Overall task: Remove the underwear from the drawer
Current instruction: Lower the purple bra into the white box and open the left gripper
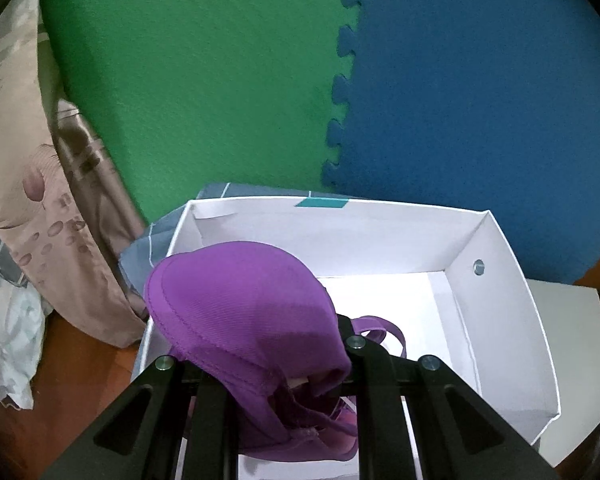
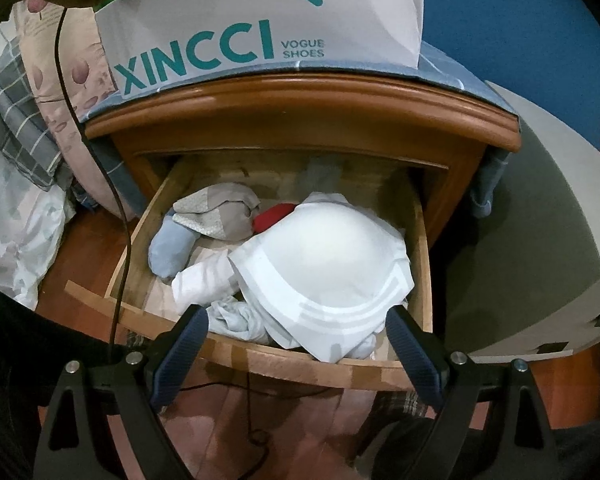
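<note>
My left gripper is shut on a purple bra, whose cup bulges up over the fingers. It hangs over the open white shoebox, and a strap loops down inside. In the right wrist view my right gripper stands open above the front edge of the pulled-out wooden drawer. A white bra lies in the drawer just beyond the fingertips, untouched. Grey, pale blue and red garments lie behind it.
The shoebox stands on a blue cloth atop the wooden nightstand. Green and blue foam mats cover the wall behind. Pillows and bedding crowd the left. A thin black cable hangs down at left. A grey-white box sits right of the drawer.
</note>
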The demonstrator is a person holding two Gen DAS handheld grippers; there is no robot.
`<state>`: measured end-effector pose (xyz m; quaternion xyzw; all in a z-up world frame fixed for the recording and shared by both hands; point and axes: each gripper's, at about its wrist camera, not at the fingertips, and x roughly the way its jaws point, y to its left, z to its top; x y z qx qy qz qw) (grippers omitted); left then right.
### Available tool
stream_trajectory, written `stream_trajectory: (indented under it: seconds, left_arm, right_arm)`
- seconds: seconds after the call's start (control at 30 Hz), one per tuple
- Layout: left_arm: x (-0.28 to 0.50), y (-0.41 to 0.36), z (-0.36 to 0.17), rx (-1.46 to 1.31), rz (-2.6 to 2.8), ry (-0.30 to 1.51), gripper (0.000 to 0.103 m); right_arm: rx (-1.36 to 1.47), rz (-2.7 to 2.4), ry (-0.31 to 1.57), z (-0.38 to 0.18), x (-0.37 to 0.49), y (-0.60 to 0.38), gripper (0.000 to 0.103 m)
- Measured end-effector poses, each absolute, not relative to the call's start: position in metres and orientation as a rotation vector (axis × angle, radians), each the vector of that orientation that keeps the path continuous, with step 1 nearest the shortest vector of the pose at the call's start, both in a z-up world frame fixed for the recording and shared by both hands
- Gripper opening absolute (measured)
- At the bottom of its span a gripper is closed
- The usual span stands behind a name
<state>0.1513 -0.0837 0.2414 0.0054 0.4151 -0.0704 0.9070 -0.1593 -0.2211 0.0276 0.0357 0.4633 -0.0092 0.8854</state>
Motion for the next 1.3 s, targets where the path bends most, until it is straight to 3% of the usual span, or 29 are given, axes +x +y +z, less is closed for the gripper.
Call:
stream_trajectory:
  seconds: [0.37, 0.53, 0.8, 1.07, 1.17, 1.23, 1.3]
  left_arm:
    - [0.163, -0.077, 0.229, -0.005, -0.134, 0.869, 0.014]
    - [0.165, -0.073, 0.229, -0.025, -0.142, 0.874, 0.022]
    - [0.163, -0.073, 0.228, -0.005, -0.142, 0.870, 0.025]
    - [0.161, -0.075, 0.228, 0.002, -0.150, 0.865, 0.041]
    - [0.159, -0.075, 0.230, -0.004, -0.153, 0.848, 0.055]
    - [0.152, -0.072, 0.236, -0.008, -0.142, 0.798, 0.081]
    - [0.144, -0.069, 0.245, -0.016, -0.144, 0.728, 0.096]
  right_arm:
    - [0.068, -0.016, 0.976, 0.023, -0.158, -0.216, 0.093]
    - [0.061, -0.016, 0.984, 0.021, -0.156, -0.214, 0.093]
    - [0.046, -0.011, 0.990, 0.019, -0.154, -0.210, 0.093]
    - [0.059, -0.010, 0.985, 0.020, -0.154, -0.214, 0.093]
    - [0.058, -0.013, 0.981, 0.021, -0.155, -0.214, 0.093]
    - [0.058, -0.018, 0.979, 0.021, -0.155, -0.215, 0.093]
    - [0.057, -0.027, 0.976, 0.021, -0.155, -0.216, 0.093]
